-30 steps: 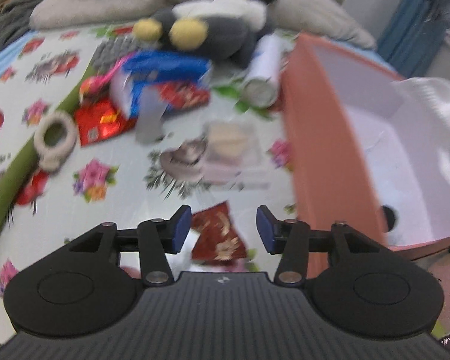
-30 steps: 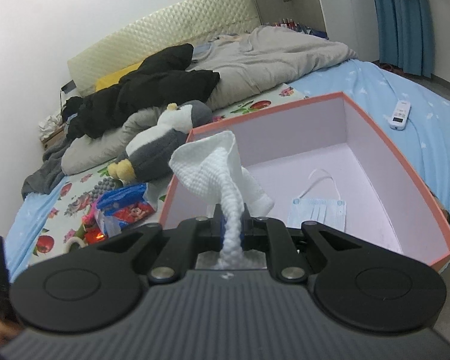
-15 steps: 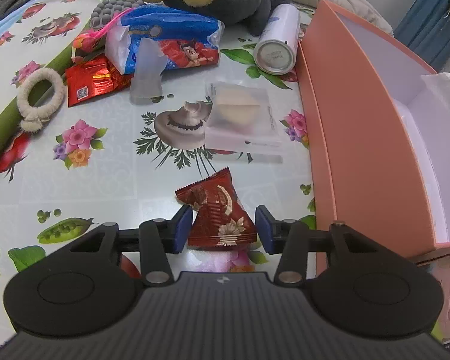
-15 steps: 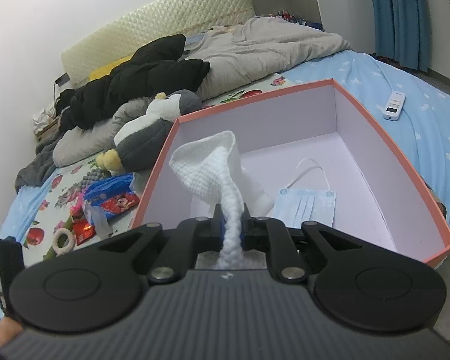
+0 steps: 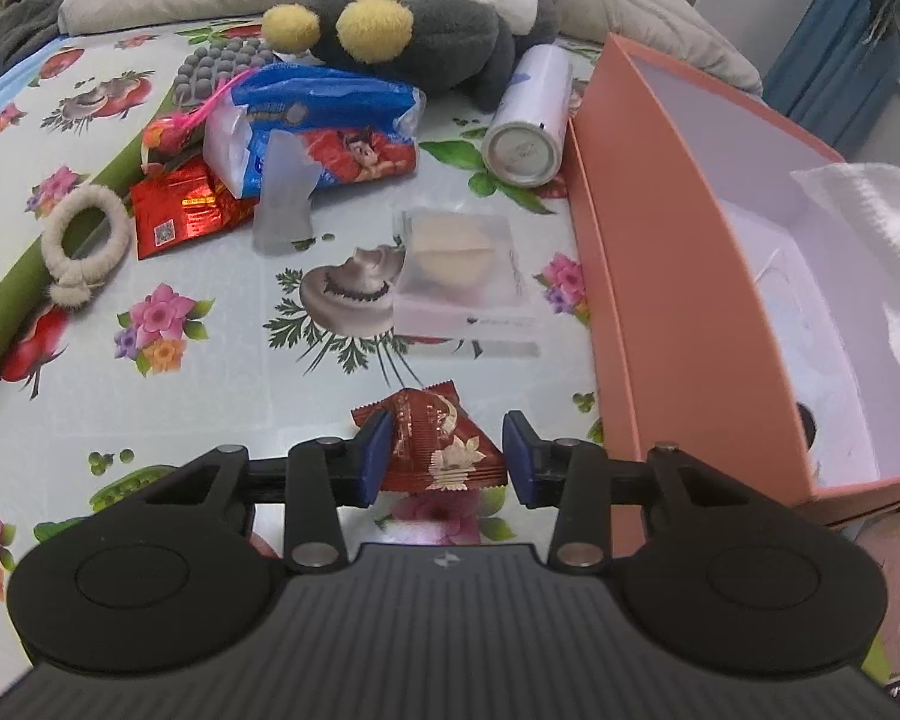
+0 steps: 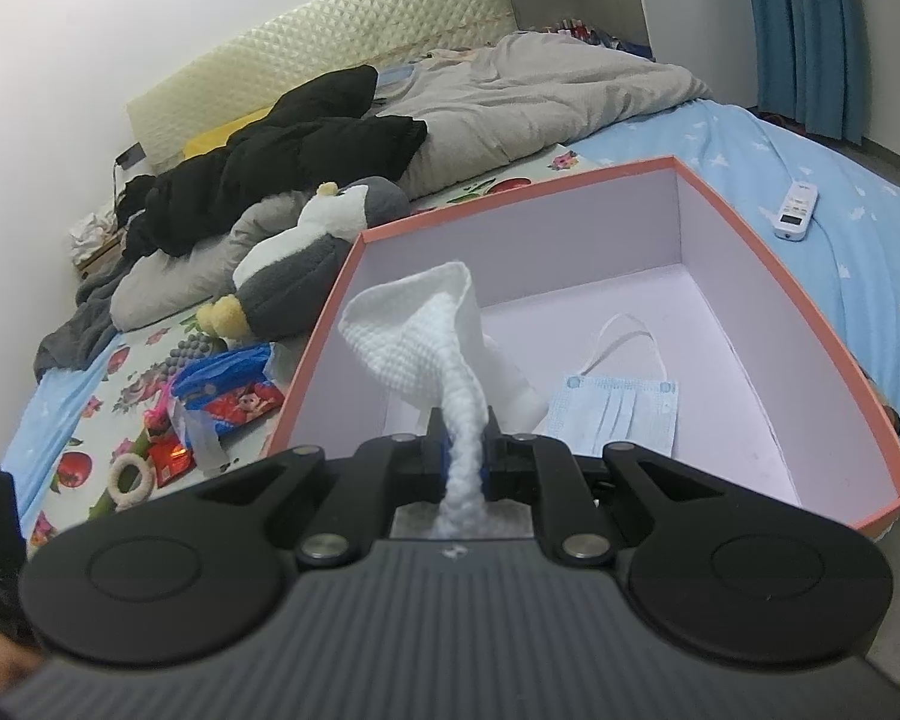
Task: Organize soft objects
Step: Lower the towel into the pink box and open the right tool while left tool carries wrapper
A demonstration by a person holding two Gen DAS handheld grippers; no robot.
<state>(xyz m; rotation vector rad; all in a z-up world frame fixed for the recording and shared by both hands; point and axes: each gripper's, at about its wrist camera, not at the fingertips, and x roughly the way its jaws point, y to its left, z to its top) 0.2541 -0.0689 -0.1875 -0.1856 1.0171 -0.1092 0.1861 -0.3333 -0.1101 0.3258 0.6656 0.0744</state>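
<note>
My right gripper (image 6: pixel 465 450) is shut on a white waffle-weave cloth (image 6: pixel 426 330) and holds it over the near left part of the orange box (image 6: pixel 822 324). A blue face mask (image 6: pixel 618 414) lies on the box floor. The cloth also shows in the left wrist view (image 5: pixel 870 222), above the box (image 5: pixel 660 252). My left gripper (image 5: pixel 444 450) is open, low over the flowered mat, its jaws on either side of a red snack packet (image 5: pixel 441 450) without closing on it.
On the mat lie a clear pouch with a puff (image 5: pixel 456 264), a white can (image 5: pixel 531 120), a blue tissue pack (image 5: pixel 324 120), a plush penguin (image 5: pixel 426 18), a beige hair ring (image 5: pixel 84 240) and red packets (image 5: pixel 180 210). A remote (image 6: pixel 797 210) lies on the blue sheet.
My left gripper has moved down and forward until the red packet sits between its open jaws. My right gripper has carried the cloth further over the box.
</note>
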